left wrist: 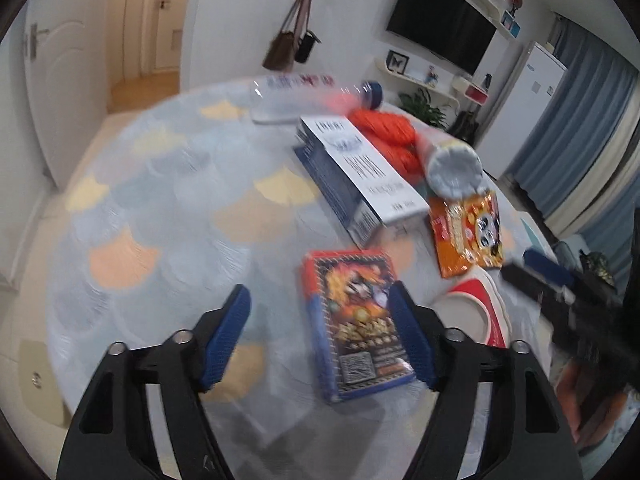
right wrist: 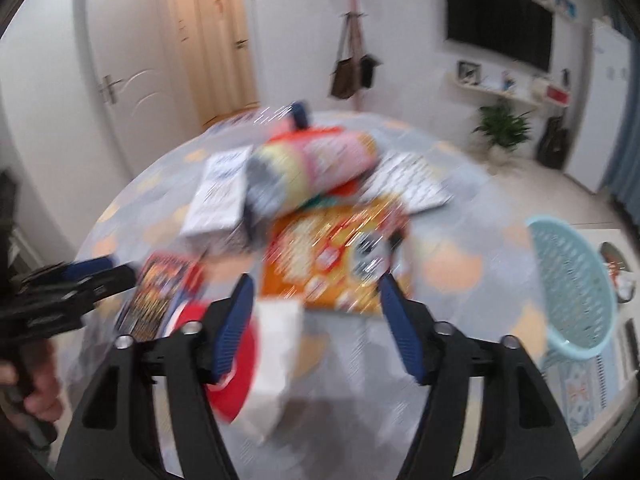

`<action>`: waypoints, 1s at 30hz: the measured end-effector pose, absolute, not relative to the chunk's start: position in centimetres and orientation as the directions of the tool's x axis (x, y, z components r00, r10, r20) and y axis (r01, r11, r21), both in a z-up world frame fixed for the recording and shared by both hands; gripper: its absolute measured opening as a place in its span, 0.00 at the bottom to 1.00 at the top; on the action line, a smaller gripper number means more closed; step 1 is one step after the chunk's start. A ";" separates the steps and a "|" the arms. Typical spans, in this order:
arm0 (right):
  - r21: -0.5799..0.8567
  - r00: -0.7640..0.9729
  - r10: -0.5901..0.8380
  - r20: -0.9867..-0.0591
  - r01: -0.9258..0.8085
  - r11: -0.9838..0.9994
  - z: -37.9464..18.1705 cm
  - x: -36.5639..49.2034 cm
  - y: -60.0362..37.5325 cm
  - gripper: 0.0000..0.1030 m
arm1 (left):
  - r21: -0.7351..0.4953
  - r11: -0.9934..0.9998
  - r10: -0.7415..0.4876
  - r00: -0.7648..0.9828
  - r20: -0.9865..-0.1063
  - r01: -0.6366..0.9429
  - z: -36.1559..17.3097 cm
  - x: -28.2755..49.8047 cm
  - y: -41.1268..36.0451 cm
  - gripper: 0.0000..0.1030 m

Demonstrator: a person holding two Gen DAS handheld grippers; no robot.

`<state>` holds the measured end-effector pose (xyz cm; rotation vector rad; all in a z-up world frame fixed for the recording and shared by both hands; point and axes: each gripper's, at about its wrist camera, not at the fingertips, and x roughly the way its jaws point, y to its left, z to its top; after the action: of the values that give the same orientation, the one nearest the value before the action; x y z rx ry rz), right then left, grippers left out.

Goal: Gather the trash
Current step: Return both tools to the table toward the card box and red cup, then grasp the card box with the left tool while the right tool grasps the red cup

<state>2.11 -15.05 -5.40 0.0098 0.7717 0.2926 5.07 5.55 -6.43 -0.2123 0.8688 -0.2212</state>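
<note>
Trash lies scattered on a round table with a patterned cloth. In the left wrist view my left gripper is open above a red and blue snack packet, which lies by the right finger. Beyond it are a white and blue box, an orange panda packet and a red and white paper cup. In the right wrist view my right gripper is open over that cup, with the orange packet just ahead. Nothing is gripped.
A light blue plastic basket stands at the table's right edge. A tall snack canister, a clear bottle and orange bags lie further back. The left gripper and a hand show at the left.
</note>
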 end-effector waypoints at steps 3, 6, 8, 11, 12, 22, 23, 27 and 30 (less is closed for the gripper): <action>0.176 0.644 0.321 -0.694 -0.280 0.944 -6.2 0.6 -14.5 0.68 | -0.282 0.951 -0.301 0.608 -0.734 0.130 -7.1 5.8 4.6 0.73; 0.156 0.670 0.300 -0.679 -0.268 0.951 -5.9 -0.7 -14.5 0.71 | -0.255 0.958 -0.281 0.590 -0.757 0.130 -8.0 5.9 3.5 0.75; 0.148 0.685 0.293 -0.667 -0.263 0.953 -5.5 -0.9 -14.9 0.72 | -0.226 0.966 -0.255 0.578 -0.775 0.123 -8.3 6.1 2.8 0.75; 0.195 0.674 0.330 -0.661 -0.270 0.943 -4.9 -0.8 -15.3 0.73 | -0.189 0.975 -0.221 0.584 -0.781 0.117 -8.2 6.2 2.4 0.64; 0.212 0.668 0.343 -0.660 -0.273 0.938 -4.8 -0.8 -15.2 0.74 | -0.173 0.978 -0.208 0.590 -0.780 0.116 -8.1 6.0 2.5 0.61; 0.184 0.597 0.273 -0.754 -0.206 0.961 -6.4 1.4 -11.3 0.84 | -0.221 0.974 -0.200 0.634 -0.747 0.047 -7.9 4.3 6.2 0.60; 0.189 0.586 0.273 -0.763 -0.201 0.961 -6.8 1.7 -11.1 0.84 | -0.223 0.974 -0.198 0.638 -0.744 0.042 -7.8 4.2 6.4 0.60; 0.202 0.569 0.268 -0.777 -0.177 0.963 -7.5 2.1 -11.5 0.83 | -0.231 0.972 -0.201 0.653 -0.730 0.041 -7.3 4.1 7.0 0.60; 0.213 0.576 0.280 -0.768 -0.183 0.960 -7.3 1.9 -12.0 0.72 | -0.237 0.970 -0.213 0.660 -0.721 0.054 -7.0 4.1 6.9 0.60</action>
<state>1.89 -12.04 -7.27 0.1139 0.9183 0.2721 4.10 6.88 -7.04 -0.2022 0.8384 -0.1521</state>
